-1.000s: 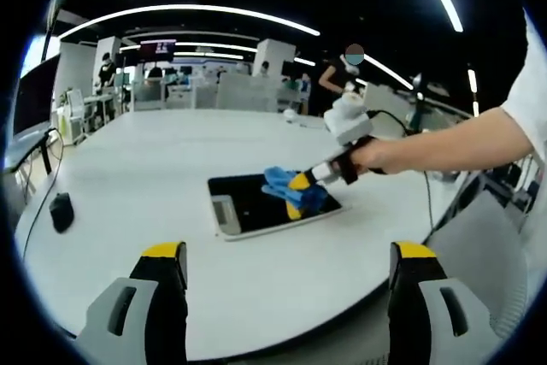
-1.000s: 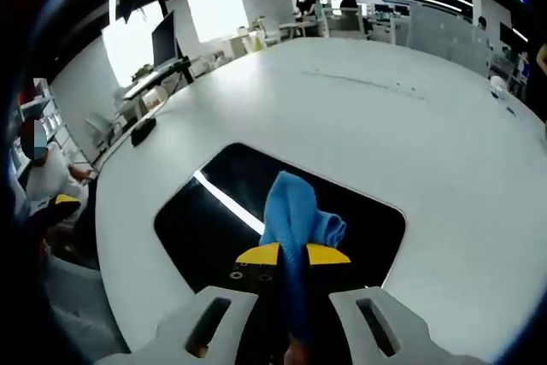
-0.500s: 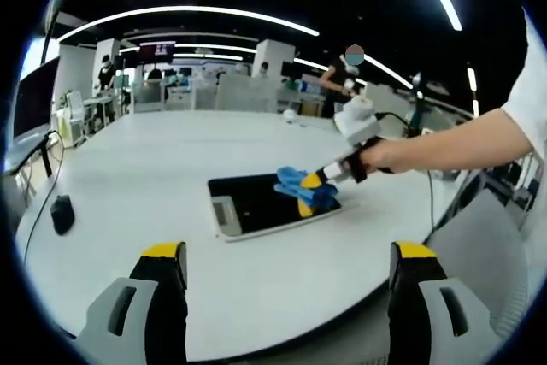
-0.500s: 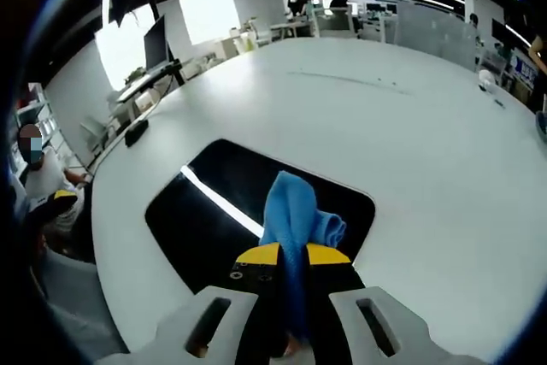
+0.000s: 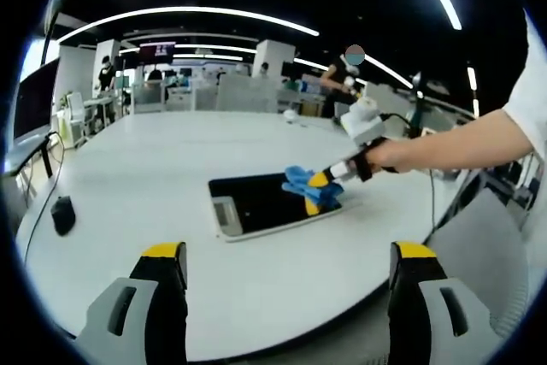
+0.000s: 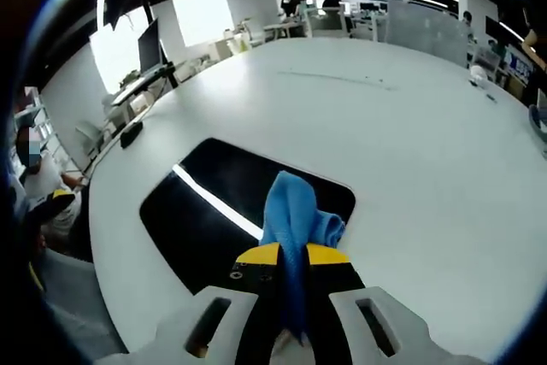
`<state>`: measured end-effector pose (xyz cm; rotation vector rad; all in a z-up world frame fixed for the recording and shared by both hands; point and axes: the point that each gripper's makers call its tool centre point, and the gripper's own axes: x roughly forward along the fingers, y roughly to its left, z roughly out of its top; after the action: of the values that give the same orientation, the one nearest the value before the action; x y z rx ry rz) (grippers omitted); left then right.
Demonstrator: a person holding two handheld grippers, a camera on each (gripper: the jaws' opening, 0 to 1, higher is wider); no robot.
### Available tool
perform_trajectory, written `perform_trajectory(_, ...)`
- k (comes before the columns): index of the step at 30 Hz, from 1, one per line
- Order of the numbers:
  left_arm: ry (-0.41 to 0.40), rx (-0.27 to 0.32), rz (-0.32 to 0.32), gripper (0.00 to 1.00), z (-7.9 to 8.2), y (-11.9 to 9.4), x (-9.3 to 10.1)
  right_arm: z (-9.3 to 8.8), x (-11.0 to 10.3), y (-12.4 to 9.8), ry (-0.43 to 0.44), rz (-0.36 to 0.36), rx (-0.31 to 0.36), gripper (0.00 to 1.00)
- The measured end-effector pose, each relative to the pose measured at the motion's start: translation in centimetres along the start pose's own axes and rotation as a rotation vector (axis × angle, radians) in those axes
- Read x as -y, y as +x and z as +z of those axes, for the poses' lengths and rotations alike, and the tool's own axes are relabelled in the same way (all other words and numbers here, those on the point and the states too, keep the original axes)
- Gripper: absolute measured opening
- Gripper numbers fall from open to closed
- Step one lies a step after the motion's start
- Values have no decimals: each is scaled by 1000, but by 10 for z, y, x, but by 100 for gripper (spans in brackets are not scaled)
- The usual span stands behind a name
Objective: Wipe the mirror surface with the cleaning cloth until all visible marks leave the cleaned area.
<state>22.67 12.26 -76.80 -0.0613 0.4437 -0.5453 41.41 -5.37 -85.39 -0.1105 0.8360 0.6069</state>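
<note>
Right gripper [image 6: 291,256] clamps my blue cloth [image 6: 295,211] at its bunched middle; left gripper [image 5: 286,254] idles, jaws apart. Cloth looks soft and light. Mirror [image 6: 214,203], at 11 o'clock, seems slick and fragile; I judge gentle pressure best.

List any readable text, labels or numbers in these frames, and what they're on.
None readable.
Wall screen: lit, its content too blurred to read.
Mirror: pale patch at one end, no legible mark.
Cloth: plain blue, no tag.
Right tongs and left tongs: yellow tips, no lettering.
</note>
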Motion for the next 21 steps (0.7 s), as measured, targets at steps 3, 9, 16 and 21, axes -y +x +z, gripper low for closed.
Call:
perform_trajectory(3,0,1,1,99,0,0,0,-1,0,-2,3,-4,0,4)
perform_trajectory(9,1,2,0,99,0,0,0,-4,0,-9,11,-14,1,4)
perform_trajectory(16,2,2,-1,99,0,0,0,-8,-9,-22,20,-23,6,4)
perform_trajectory(21,0,5,-3,99,1,-1,0,-9,-2,-20,15,-36,4,4)
